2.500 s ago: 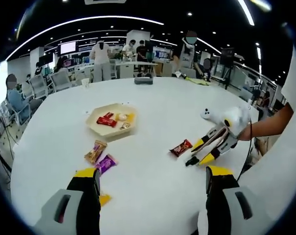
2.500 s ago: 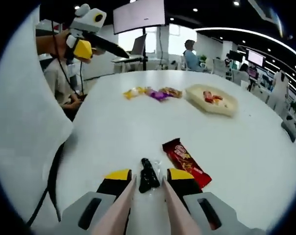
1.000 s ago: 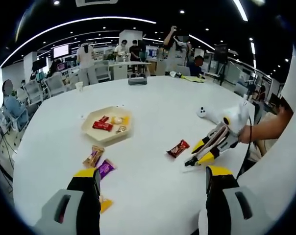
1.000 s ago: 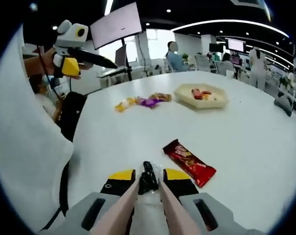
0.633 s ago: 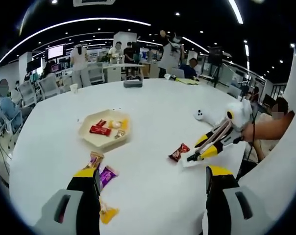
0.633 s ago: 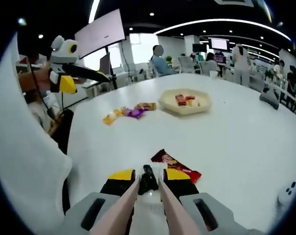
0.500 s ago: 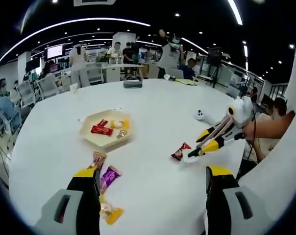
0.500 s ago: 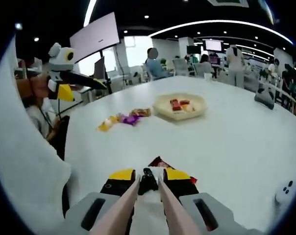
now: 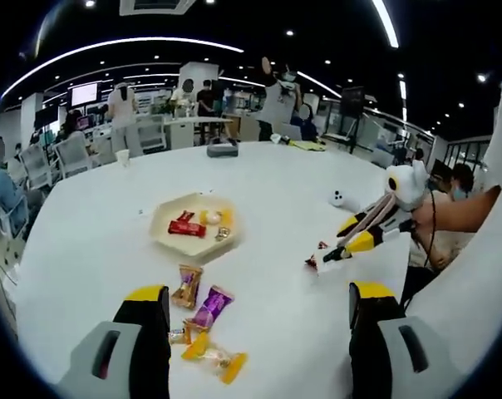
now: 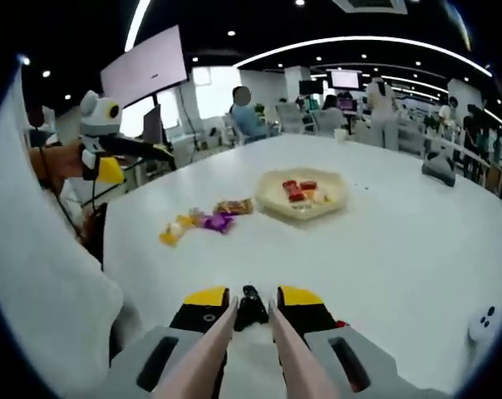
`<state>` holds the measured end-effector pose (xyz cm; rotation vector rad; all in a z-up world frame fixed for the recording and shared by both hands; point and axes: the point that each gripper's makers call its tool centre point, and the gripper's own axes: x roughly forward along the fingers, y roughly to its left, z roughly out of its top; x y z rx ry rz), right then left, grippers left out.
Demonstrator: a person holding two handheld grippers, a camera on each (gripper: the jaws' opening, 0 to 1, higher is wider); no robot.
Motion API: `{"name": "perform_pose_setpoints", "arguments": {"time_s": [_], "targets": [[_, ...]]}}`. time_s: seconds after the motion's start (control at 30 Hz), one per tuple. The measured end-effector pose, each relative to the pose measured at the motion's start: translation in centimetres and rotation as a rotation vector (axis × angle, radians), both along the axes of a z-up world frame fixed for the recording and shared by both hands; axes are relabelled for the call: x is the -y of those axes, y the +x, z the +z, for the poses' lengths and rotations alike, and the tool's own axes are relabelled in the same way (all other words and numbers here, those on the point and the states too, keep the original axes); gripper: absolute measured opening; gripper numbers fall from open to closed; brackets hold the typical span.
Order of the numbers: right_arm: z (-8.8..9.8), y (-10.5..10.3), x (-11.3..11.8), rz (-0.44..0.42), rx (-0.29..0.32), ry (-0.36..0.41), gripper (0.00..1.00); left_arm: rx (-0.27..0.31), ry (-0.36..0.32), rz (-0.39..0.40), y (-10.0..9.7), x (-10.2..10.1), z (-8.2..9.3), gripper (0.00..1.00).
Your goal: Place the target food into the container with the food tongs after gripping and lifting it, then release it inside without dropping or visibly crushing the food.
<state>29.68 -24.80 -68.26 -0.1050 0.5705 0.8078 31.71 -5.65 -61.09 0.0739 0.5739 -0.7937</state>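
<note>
My right gripper (image 10: 251,311) is shut on pale food tongs (image 10: 214,342), and the tong tips pinch a small dark food piece (image 10: 251,306) held above the white table (image 10: 384,241). A beige hexagonal tray (image 10: 272,198) with a red wrapper and other snacks lies farther ahead. In the left gripper view the right gripper (image 9: 327,256) comes in from the right, its tip above a red wrapper (image 9: 312,263), to the right of the tray (image 9: 164,235). My left gripper (image 9: 255,314) stands wide open with nothing in it.
Brown (image 9: 187,285), purple (image 9: 211,306) and yellow (image 9: 214,359) wrapped candies lie near my left jaw; the right gripper view has these candies (image 10: 203,222) left of the tray. A small white device (image 10: 482,321) rests at the right. People and desks stand beyond the table.
My right gripper has risen off the table with the dark piece in the tongs, leaving the red wrapper behind. The left view has shifted, bringing the loose candies closer.
</note>
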Motion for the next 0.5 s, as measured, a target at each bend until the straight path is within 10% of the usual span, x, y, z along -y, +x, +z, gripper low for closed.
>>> {"name": "perform_pose_setpoints", "arguments": {"time_s": [0.2, 0.5], "targets": [[-4.4, -1.5, -2.0, 0.027, -0.053, -0.092, 0.23, -0.018, 0.013, -0.035, -0.3, -2.4, -0.5, 0.89], [-4.8, -1.9, -2.6, 0.112, -0.027, -0.265, 0.25, -0.009, 0.017, -0.087, 0.1, -5.2, -1.1, 0.89]]}}
